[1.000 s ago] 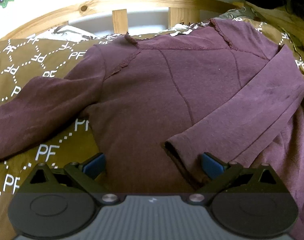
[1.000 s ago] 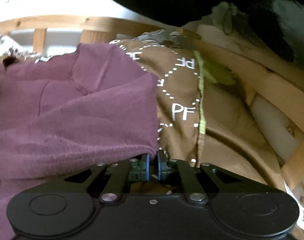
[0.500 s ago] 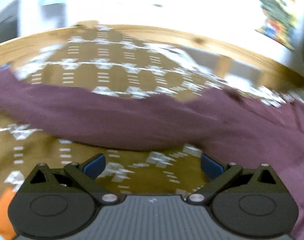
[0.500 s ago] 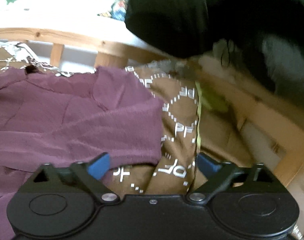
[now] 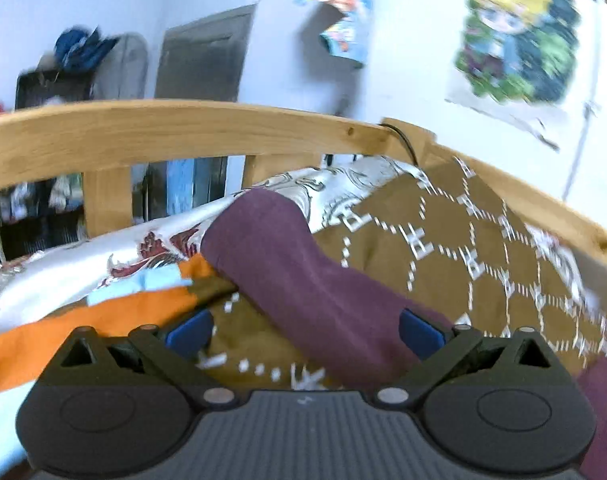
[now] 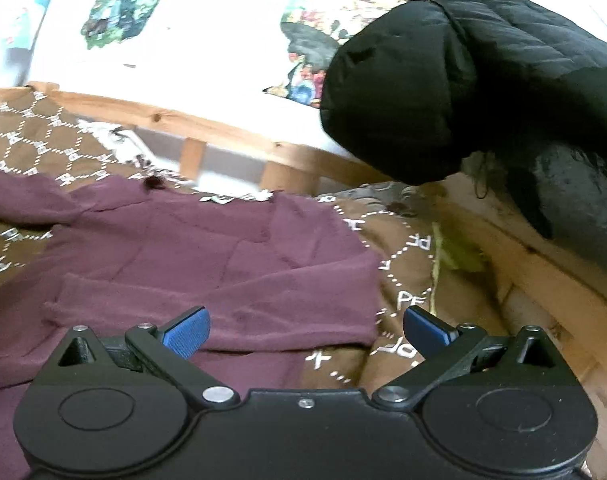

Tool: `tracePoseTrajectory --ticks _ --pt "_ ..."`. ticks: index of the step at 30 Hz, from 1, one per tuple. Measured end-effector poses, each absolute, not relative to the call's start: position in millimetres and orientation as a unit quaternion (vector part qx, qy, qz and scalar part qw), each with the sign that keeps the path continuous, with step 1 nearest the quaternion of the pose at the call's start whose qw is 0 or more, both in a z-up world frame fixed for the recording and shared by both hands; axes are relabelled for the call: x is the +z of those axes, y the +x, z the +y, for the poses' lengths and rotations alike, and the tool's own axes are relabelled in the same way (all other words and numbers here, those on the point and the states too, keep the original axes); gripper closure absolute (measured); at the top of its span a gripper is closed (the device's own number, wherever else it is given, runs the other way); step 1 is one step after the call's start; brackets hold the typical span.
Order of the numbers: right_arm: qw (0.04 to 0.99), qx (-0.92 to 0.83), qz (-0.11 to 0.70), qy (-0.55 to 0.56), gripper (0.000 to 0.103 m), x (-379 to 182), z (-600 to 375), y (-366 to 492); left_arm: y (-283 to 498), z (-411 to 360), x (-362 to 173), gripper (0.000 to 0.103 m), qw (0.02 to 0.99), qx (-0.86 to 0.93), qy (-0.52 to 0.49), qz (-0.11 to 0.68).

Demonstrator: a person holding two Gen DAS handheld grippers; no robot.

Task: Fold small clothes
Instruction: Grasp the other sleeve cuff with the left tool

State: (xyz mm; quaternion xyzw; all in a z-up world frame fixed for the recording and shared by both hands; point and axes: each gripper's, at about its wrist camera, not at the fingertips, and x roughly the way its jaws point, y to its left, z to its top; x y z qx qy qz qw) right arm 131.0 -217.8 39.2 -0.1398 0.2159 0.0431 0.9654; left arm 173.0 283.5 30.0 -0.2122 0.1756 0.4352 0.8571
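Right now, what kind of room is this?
Probably a child's bedroom: a wooden bed rail, a brown blanket with a purple shirt spread on it, and cartoon posters on the wall.

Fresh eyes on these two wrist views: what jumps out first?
The maroon long-sleeved knit top dominates, spread flat on the brown blanket with white diamond lettering, one sleeve folded across its body. In the left view its other sleeve stretches out toward the curved pine bed rail. A bulky black quilted jacket looms upper right.

A bedroom: wooden bed frame (image 5: 183,128), blanket (image 5: 463,248), cartoon posters (image 5: 515,40).
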Motion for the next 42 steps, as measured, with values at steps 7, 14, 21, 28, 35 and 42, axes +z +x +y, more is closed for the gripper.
tracePoseTrajectory --ticks 7,14,21,28,35,42 --pt "0.962 0.056 0.247 -0.105 0.001 34 -202 117 176 300 25 0.065 0.831 0.483 -0.225 0.157" --pt "0.956 0.087 0.25 -0.122 0.001 22 -182 101 183 277 41 0.098 0.89 0.402 -0.18 0.116" --pt "0.96 0.072 0.255 -0.087 0.001 16 -198 101 203 207 92 0.098 0.964 0.253 -0.071 0.052" --pt "0.964 0.034 0.257 -0.063 0.001 3 -231 91 223 99 112 0.098 0.995 0.095 0.031 0.03" --pt "0.967 0.013 0.252 -0.038 0.001 -4 -259 81 230 16 76 0.098 0.996 -0.033 0.064 0.059" --pt "0.973 -0.001 0.228 -0.029 0.001 2 -284 80 216 -33 23 0.098 0.98 -0.123 0.098 0.123"
